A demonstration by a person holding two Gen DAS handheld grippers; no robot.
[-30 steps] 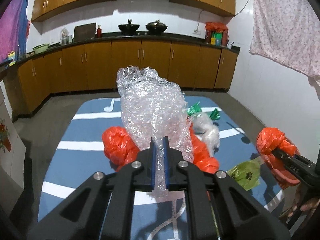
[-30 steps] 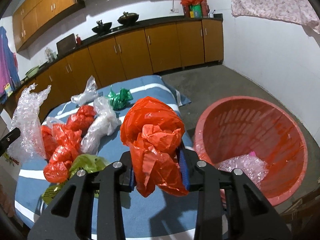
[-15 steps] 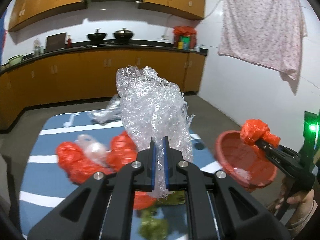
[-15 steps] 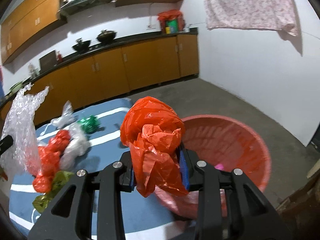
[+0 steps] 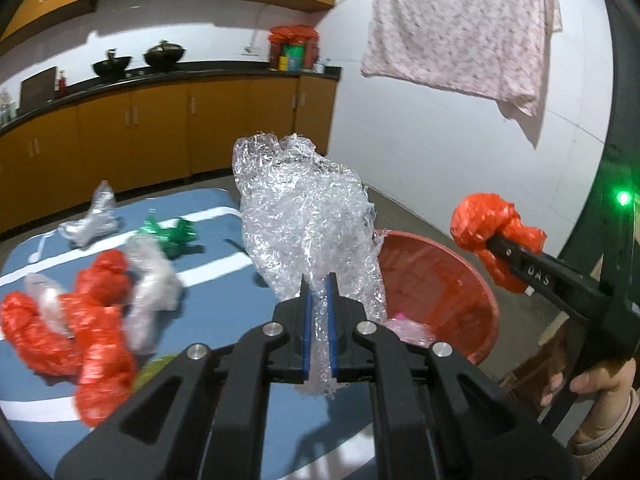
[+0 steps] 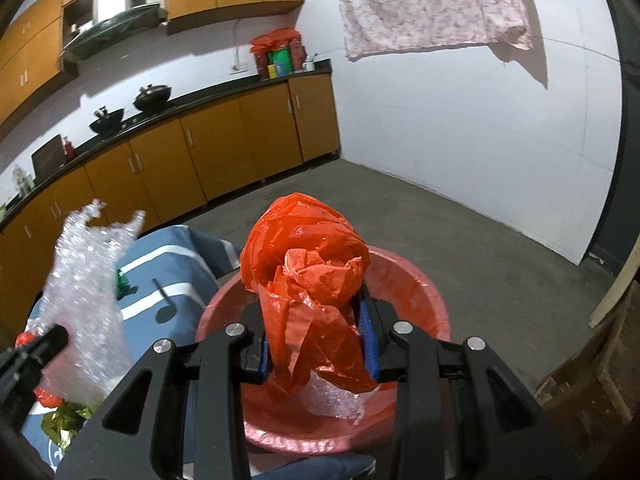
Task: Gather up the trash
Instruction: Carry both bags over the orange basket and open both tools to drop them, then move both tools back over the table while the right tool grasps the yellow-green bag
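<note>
My left gripper [image 5: 319, 280] is shut on a big wad of clear bubble wrap [image 5: 308, 220], held up over the blue mat near the red basin [image 5: 448, 280]. That same bubble wrap [image 6: 84, 292] shows at the left of the right wrist view. My right gripper [image 6: 316, 308] is shut on a crumpled red plastic bag [image 6: 308, 280], directly above the red basin [image 6: 420, 292]. From the left wrist view, the red bag [image 5: 492, 228] hangs over the basin's right side. Some clear wrap [image 6: 340, 400] lies inside the basin.
On the blue mat [image 5: 208, 248] lie red bags [image 5: 96, 312], a whitish plastic wad [image 5: 152, 280], a green foil scrap [image 5: 172, 232] and a clear bag [image 5: 92, 220]. Orange kitchen cabinets [image 6: 224, 152] line the back. A cloth [image 6: 428, 4] hangs on the white wall. A hand [image 5: 592, 384] holds the right tool.
Both grippers have swung to the right, away from the mat's trash pile and toward the basin. The red bag now hangs over the basin; the bubble wrap has come close to its rim.
</note>
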